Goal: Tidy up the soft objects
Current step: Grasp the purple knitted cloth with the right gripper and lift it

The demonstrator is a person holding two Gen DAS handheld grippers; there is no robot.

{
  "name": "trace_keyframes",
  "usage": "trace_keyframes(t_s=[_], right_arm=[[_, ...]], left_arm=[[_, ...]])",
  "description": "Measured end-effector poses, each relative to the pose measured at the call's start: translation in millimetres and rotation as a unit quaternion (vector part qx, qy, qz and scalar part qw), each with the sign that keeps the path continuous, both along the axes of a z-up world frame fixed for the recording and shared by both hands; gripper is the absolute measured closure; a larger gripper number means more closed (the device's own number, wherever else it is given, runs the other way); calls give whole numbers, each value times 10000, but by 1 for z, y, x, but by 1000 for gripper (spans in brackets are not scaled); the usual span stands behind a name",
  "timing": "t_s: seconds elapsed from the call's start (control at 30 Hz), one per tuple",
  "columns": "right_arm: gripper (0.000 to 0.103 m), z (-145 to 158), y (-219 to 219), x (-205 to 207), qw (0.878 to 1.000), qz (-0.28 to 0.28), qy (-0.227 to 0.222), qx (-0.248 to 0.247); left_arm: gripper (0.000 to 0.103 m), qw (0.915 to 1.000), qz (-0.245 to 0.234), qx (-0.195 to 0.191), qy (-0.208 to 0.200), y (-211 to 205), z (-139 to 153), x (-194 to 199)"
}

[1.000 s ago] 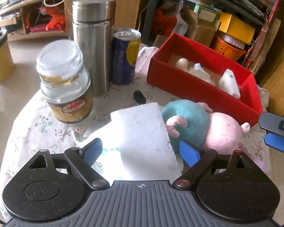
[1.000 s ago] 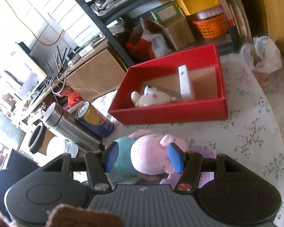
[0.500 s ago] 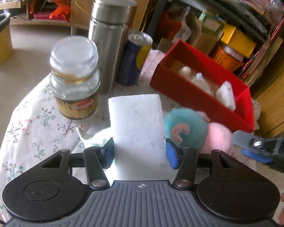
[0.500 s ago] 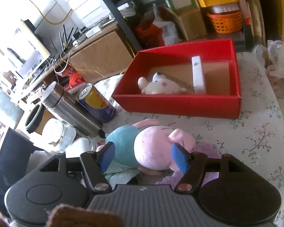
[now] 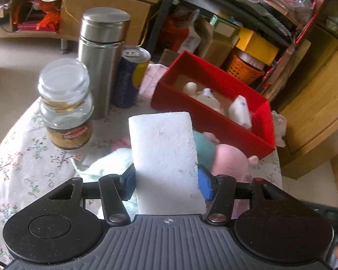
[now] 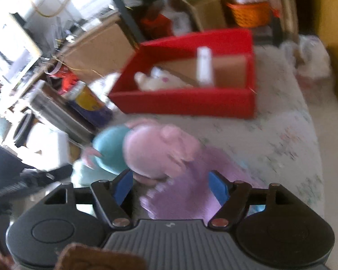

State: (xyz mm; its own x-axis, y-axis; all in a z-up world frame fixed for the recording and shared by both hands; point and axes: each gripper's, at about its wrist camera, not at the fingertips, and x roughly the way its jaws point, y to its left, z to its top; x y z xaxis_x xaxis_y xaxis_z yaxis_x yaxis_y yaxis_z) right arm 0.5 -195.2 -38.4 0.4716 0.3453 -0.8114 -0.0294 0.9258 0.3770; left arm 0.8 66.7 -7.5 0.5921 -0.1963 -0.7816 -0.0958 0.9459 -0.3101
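The red box (image 5: 214,121) holds a cream plush (image 5: 207,95) and a white block (image 5: 240,112).

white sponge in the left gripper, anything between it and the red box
Nothing visible blocks the way. The white sponge, held in the left gripper, sits above the pink and teal plush pig, which lies on the table just before the red box's near wall. The box is open-topped, with bare floor showing inside.
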Motion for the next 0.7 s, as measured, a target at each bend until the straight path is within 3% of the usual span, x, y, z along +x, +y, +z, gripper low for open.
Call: trace_keyframes(t_s=[0.33,0.57,0.63,0.7], right_arm=[[57,-23,-36,-7,9970,-629,437,-119],[56,-29,-32,-5,9974,-668,284,-29],[59,-27,-27,-5,9980,-604,168,70],[70,-27,-23,-4,9984,-537,99,123]], left_arm=[[46,9999,-111,-45,12,-7,-1,2],[45,9996,-276,-10,80,-17,-5,2],[45,9995,-313,28,75,-19,-6,2],[45,9994,-322,36,93,-19,-7,2]])
